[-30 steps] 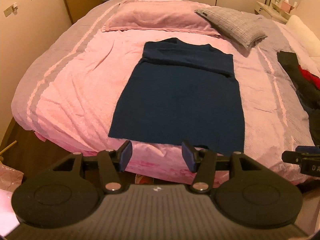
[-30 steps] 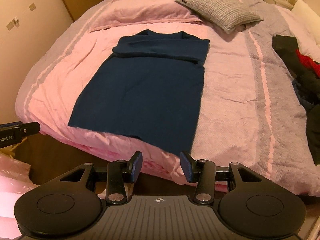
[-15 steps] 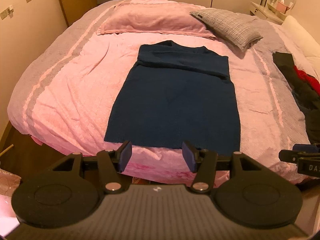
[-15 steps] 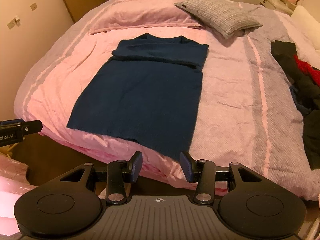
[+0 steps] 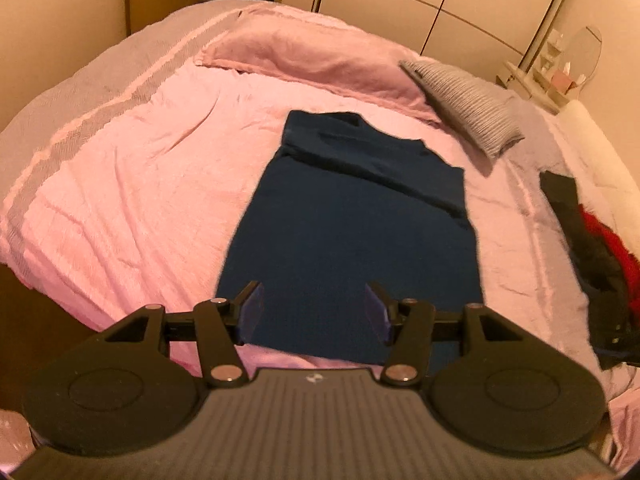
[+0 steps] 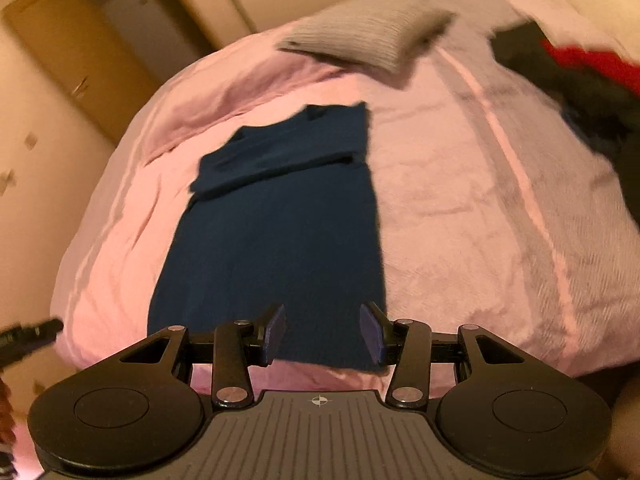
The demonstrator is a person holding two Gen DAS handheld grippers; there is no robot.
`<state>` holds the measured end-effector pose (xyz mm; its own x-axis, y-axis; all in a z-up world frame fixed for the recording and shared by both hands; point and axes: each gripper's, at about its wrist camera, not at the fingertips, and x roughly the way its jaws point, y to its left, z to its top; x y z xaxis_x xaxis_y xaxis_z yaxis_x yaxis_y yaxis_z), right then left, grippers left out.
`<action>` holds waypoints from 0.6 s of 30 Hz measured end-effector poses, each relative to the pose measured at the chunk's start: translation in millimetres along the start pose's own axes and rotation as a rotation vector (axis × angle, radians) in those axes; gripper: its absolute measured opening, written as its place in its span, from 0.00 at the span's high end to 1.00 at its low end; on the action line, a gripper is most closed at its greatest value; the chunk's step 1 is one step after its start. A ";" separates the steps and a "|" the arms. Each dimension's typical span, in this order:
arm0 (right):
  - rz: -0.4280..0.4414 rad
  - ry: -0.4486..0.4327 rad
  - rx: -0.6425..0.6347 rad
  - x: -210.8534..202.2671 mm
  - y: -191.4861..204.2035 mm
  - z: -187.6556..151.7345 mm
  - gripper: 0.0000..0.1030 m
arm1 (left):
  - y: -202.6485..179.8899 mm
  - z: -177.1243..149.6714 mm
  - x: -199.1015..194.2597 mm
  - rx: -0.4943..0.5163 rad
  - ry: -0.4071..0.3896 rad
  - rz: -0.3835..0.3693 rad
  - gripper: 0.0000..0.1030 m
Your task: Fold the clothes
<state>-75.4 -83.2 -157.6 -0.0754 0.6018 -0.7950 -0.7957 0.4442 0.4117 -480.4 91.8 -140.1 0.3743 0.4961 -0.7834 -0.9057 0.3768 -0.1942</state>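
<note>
A dark blue sweater (image 5: 352, 232) lies flat on the pink bed (image 5: 132, 184), its sleeves folded across the chest near the pink pillow (image 5: 312, 64), its hem at the near edge of the mattress. A grey pillow (image 5: 468, 100) sits beside the pink one, and a heap of black and red clothes (image 5: 588, 236) lies at the bed's right side.

Both tongs have come closer to the sweater than half a second ago. Then their tips hung below the hem, over the bed's edge; now the left tongs (image 5: 314, 312) stand spread wide over the lower part of the sweater, and the right tongs (image 6: 322, 334), also spread wide, sit over the hem near its right corner. Neither pinches anything, and whether they touch the cloth cannot be told.

Both views are now tilted and blurred, the right one leaning strongly, so the bed slants. The sweater itself lies as it did before. The tip of the left tool shows at the left edge of the right view.
</note>
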 end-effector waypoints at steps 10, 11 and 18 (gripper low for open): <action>-0.038 0.046 0.178 112.7 -51.6 1.9 0.56 | 91.0 4.5 135.6 0.023 0.122 -0.066 0.51; -0.036 0.040 0.185 128.5 -59.5 -0.3 0.56 | 97.5 1.9 150.7 0.033 0.131 -0.072 0.51; -0.023 -0.076 0.176 186.4 -100.6 -31.3 0.56 | 136.6 -28.8 219.4 0.044 0.131 -0.158 0.51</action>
<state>-28.1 -36.4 -361.1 -0.0072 0.6357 -0.7719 -0.6787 0.5637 0.4707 -527.7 229.6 -355.5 0.4790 0.3235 -0.8160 -0.8273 0.4772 -0.2964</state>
